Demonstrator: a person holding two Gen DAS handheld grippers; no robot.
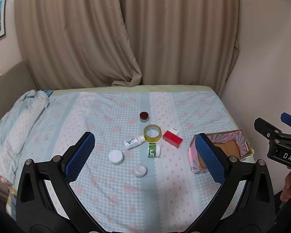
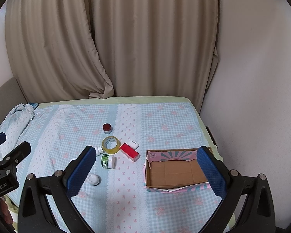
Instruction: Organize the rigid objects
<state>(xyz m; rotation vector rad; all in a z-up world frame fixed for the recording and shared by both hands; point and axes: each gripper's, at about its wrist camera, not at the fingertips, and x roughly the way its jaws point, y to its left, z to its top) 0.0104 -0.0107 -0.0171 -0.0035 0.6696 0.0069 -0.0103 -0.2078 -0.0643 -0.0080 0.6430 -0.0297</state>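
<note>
Both grippers hover above a bed covered by a checked sheet (image 1: pixel 126 194). The left gripper (image 1: pixel 145 151) has its jaws spread wide and holds nothing; the right gripper (image 2: pixel 147 167) is likewise wide and empty. Loose on the sheet lie a red-lidded jar (image 1: pixel 144 116), a tape roll (image 1: pixel 152 133), a white bottle (image 1: pixel 134 142) on its side touching the roll, a red box (image 1: pixel 172 141), a white case (image 1: pixel 174 131), a green-labelled jar (image 1: pixel 153 150) on its side, a white-lidded jar (image 1: pixel 116 156) and a small white jar (image 1: pixel 140 170). An open cardboard box (image 2: pixel 174 171) sits well apart near the bed's right edge, with nothing in it.
</note>
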